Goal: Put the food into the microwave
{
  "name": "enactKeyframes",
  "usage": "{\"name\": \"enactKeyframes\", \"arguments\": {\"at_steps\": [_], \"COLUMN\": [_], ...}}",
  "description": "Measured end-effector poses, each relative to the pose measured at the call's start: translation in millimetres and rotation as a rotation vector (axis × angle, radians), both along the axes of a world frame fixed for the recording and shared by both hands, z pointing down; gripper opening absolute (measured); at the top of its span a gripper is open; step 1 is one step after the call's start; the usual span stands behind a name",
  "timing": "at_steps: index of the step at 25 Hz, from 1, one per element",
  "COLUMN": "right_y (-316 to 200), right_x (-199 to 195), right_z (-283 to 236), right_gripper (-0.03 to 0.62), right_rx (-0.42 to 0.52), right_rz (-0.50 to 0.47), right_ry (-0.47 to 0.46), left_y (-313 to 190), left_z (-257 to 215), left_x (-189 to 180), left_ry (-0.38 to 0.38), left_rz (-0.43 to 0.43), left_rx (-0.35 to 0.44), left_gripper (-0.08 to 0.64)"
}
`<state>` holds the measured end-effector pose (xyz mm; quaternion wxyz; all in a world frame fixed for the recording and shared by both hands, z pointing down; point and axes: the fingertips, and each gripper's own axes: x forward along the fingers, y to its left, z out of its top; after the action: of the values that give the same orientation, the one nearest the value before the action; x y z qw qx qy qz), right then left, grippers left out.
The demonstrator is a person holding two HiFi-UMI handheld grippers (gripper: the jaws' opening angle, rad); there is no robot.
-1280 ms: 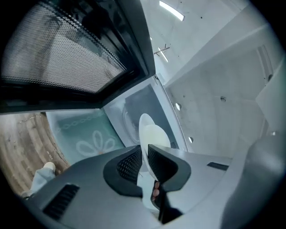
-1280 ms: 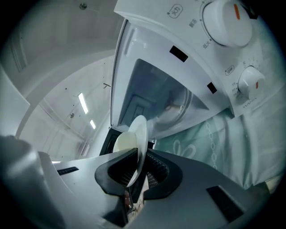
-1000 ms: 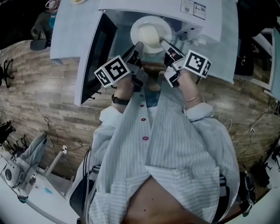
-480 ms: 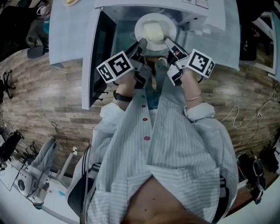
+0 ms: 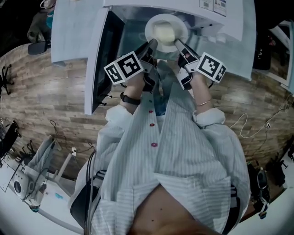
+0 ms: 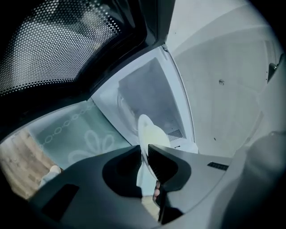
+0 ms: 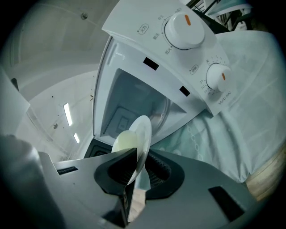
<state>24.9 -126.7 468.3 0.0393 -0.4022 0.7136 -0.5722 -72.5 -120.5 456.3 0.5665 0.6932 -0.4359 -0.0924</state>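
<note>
A white plate [image 5: 166, 28] with a pale mound of food [image 5: 164, 33] hangs level at the mouth of the open white microwave [image 5: 138, 13]. My left gripper [image 5: 151, 44] is shut on its left rim and my right gripper [image 5: 176, 44] on its right rim. In the left gripper view the plate [image 6: 149, 133] stands edge-on between the jaws of the left gripper [image 6: 145, 155], with the cavity behind. In the right gripper view the plate [image 7: 143, 132] and food [image 7: 124, 141] sit in the right gripper [image 7: 136, 164]; its jaws have just been opening a little, the rim still between them.
The dark-windowed microwave door [image 5: 104, 59] swings open to the left, close to my left gripper. Two white knobs [image 7: 184, 30] [image 7: 217, 76] sit on the control panel at the right. A pale patterned cloth [image 7: 214, 138] covers the table under the microwave. Wooden floor lies below.
The plate and both grippers have shifted slightly further toward the microwave opening in the head view. Both grippers stay on the rim.
</note>
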Motion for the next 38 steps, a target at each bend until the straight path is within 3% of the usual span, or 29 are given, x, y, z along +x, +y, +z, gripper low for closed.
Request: {"name": "enactKeyframes", "arguments": {"at_steps": [19,38], "right_y": [-43.7,-70.7], "right_x": [2.3,-12.0], "right_z": [6.4,42.1], "right_gripper": [0.071,0.109], "right_rx": [0.028,0.096], "right_rz": [-0.053,-0.14], "right_ry": [0.056,0.275], "left_y": [-40.0,-66.1], "left_z": [7.9,46.8], "left_x": [2.4,-12.2], "left_ry": [-0.019,-0.135], "left_rz": [-0.046,-0.04], "left_rx": [-0.002,-0.012], "left_gripper": [0.046,0.063]}}
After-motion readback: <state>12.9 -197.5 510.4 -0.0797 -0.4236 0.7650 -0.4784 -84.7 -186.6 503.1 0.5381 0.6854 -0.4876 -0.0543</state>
